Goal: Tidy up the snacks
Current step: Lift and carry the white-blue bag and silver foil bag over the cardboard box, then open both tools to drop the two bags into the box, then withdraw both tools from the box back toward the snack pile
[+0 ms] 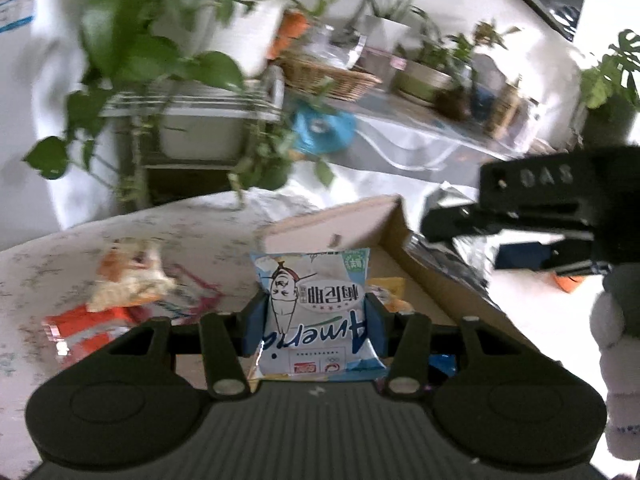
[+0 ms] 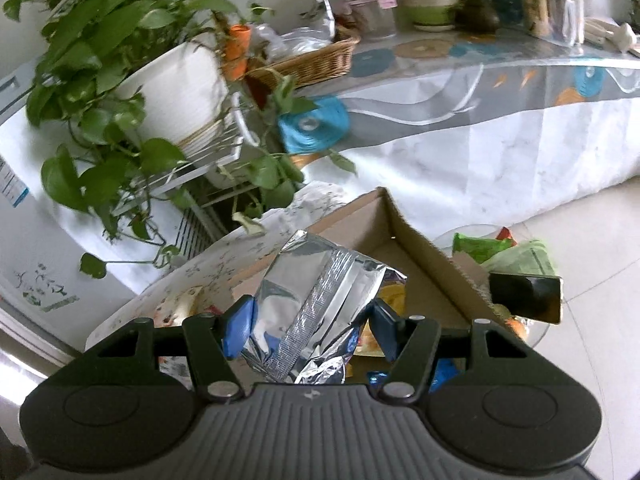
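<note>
My left gripper (image 1: 316, 322) is shut on a light-blue snack packet (image 1: 316, 312) with a cartoon face, held over the near edge of an open cardboard box (image 1: 394, 224). My right gripper (image 2: 310, 326) is shut on a silver foil snack bag (image 2: 316, 300), held above the same cardboard box (image 2: 420, 248). The right gripper also shows in the left wrist view (image 1: 532, 216), at the right above the box. A yellow packet (image 1: 386, 286) lies inside the box. Orange and beige snack packets (image 1: 116, 300) lie on the floral tablecloth (image 1: 180, 232) to the left.
Potted trailing plants on a white rack (image 2: 168, 92) stand behind the table. A wicker basket (image 2: 316, 60) and pots sit on a long covered bench (image 2: 480, 120). Green bags (image 2: 508, 252) and a dark phone-like object (image 2: 524, 296) lie right of the box.
</note>
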`<action>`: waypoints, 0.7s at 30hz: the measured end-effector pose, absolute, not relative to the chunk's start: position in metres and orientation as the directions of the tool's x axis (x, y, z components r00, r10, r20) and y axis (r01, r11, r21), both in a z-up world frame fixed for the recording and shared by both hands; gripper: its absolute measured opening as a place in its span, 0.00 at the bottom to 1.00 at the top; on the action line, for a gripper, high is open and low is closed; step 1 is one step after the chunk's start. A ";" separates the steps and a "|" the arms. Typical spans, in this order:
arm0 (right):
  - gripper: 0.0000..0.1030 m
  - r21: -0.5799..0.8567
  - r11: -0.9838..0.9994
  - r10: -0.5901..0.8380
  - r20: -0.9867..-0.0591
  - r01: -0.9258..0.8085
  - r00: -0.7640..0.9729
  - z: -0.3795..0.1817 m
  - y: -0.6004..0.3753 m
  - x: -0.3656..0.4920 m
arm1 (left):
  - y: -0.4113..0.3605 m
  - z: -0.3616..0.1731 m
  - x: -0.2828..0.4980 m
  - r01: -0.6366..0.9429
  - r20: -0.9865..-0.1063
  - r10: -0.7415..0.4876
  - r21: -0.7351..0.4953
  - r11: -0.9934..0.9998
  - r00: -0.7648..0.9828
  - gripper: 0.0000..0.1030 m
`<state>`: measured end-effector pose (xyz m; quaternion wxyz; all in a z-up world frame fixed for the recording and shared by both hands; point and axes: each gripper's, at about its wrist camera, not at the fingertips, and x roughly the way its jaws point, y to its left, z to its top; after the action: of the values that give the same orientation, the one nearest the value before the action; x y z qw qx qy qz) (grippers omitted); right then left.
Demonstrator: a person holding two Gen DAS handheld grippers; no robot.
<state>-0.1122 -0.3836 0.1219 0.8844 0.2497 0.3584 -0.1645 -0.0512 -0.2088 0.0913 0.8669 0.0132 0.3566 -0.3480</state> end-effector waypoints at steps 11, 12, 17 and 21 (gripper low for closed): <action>0.67 0.313 0.775 -0.156 -0.748 0.550 0.645 0.114 -0.404 -0.121 | -0.246 0.071 -0.071 0.690 -0.626 -0.649 -0.233 0.685 0.433 0.62; 0.69 0.311 0.767 -0.163 -0.751 0.561 0.640 0.113 -0.406 -0.122 | -0.246 0.071 -0.073 0.695 -0.620 -0.659 -0.241 0.678 0.427 0.69; 0.78 0.329 0.753 -0.162 -0.747 0.570 0.644 0.114 -0.409 -0.123 | -0.237 0.081 -0.076 0.695 -0.605 -0.668 -0.247 0.675 0.433 0.81; 0.79 0.350 0.754 -0.137 -0.744 0.556 0.654 0.115 -0.406 -0.123 | -0.221 0.089 -0.071 0.667 -0.619 -0.648 -0.254 0.701 0.445 0.83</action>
<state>-0.1228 -0.4063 0.1152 0.8627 0.2874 0.3642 -0.2010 -0.0710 -0.2208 0.0890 0.8499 0.0134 0.3578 -0.3866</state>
